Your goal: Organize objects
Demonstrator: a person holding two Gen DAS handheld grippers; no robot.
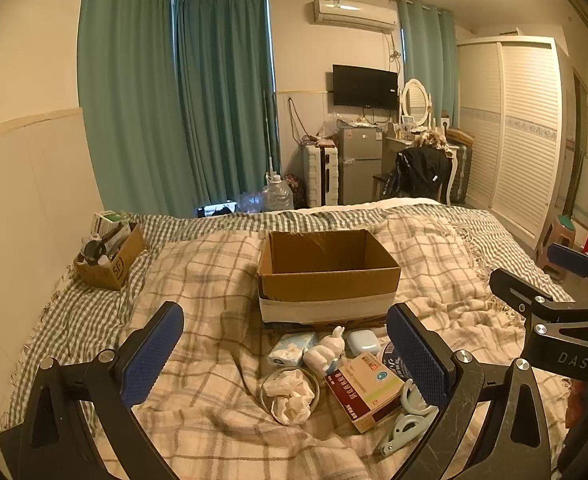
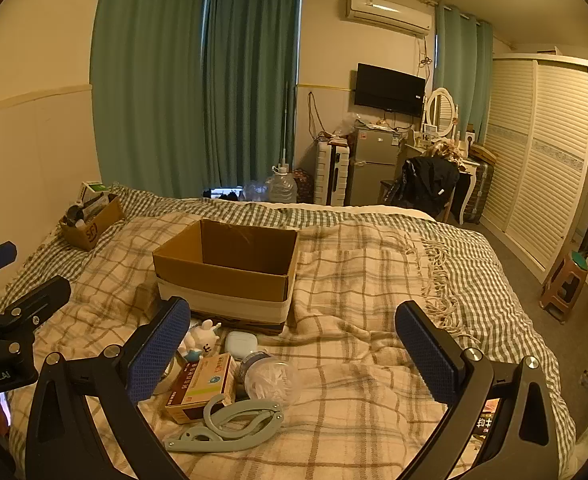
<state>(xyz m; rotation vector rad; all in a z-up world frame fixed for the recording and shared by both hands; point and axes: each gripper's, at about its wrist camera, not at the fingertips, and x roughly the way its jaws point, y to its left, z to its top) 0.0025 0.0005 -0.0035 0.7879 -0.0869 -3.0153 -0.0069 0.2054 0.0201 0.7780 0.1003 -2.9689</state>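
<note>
An open, empty cardboard box (image 1: 328,270) (image 2: 230,270) stands on the plaid blanket. In front of it lie a tissue pack (image 1: 292,347), a white rabbit figure (image 1: 326,352) (image 2: 200,340), a pale blue case (image 1: 362,342) (image 2: 241,345), a red-and-white medicine box (image 1: 364,390) (image 2: 200,386), a glass bowl with crumpled tissue (image 1: 290,394), a clear jar of cotton swabs (image 2: 268,376) and a grey-blue folding hanger (image 1: 408,420) (image 2: 230,426). My left gripper (image 1: 284,356) is open above the pile. My right gripper (image 2: 294,354) is open, to the right of the pile.
A smaller cardboard box (image 1: 108,258) (image 2: 88,222) with bottles sits at the bed's far left by the wall. Beyond the bed are green curtains, a fridge (image 1: 360,164), a chair with a black jacket (image 1: 422,174) and a wardrobe (image 2: 542,152). A stool (image 2: 566,282) stands right.
</note>
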